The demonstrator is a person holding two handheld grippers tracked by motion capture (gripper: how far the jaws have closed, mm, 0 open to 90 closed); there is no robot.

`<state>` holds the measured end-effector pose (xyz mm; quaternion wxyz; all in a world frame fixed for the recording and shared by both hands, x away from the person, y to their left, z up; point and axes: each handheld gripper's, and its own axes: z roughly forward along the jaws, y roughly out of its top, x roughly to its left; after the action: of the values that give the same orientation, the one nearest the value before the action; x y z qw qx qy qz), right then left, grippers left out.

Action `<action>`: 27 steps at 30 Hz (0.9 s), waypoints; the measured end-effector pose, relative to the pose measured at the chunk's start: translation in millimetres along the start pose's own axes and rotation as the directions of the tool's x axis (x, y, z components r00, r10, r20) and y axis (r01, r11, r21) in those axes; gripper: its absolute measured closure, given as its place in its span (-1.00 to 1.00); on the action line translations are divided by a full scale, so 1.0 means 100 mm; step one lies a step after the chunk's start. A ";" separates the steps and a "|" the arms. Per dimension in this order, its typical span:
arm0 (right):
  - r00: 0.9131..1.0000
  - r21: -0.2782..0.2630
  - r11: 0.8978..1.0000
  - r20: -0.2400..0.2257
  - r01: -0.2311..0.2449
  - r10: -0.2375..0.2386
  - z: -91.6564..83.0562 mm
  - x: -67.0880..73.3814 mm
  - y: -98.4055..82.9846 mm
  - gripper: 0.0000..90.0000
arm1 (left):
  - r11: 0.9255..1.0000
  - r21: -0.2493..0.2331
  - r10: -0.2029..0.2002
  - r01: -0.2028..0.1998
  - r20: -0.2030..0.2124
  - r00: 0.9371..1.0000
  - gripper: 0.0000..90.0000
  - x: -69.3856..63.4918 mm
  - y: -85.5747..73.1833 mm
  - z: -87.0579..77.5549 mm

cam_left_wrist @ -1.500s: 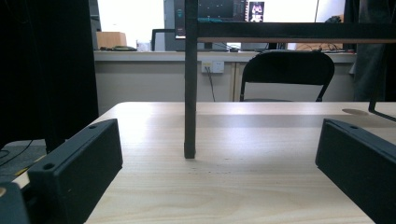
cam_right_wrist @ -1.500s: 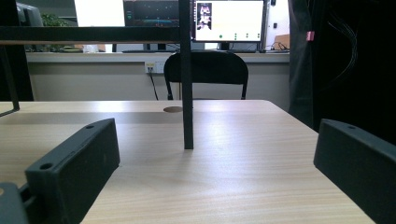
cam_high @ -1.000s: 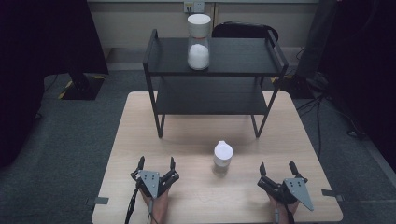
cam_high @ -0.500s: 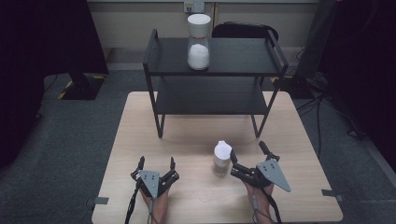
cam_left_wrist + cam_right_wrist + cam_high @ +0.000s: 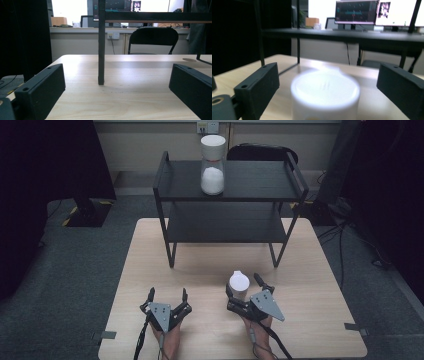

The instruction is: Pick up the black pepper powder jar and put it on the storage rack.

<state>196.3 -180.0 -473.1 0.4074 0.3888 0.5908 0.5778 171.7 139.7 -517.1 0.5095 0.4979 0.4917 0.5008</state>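
My right gripper (image 5: 246, 289), jaws just closing yet clear of it, straddled the white jar (image 5: 238, 283) on the table (image 5: 310, 285); my left gripper (image 5: 167, 296) stood wide open, holding nothing.

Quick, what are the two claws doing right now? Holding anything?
Left claw: open, empty, on the table.
Right claw: open around the small white jar, jaws just been closing, not pressing it yet.

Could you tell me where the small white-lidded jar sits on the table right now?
In the high view the small jar stands right of centre near the table's front edge, between the right gripper's open fingers.
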 end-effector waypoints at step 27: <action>0.999 0.062 0.997 0.010 -0.039 0.038 0.03 0.06 -0.19 -0.34 | 1.000 0.000 0.000 0.000 0.002 1.000 -1.00 0.00 0.00 0.00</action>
<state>196.9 -174.4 -492.0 0.3865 0.4151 0.5991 0.5652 171.7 140.1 -517.1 0.5101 0.4985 0.4910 0.5002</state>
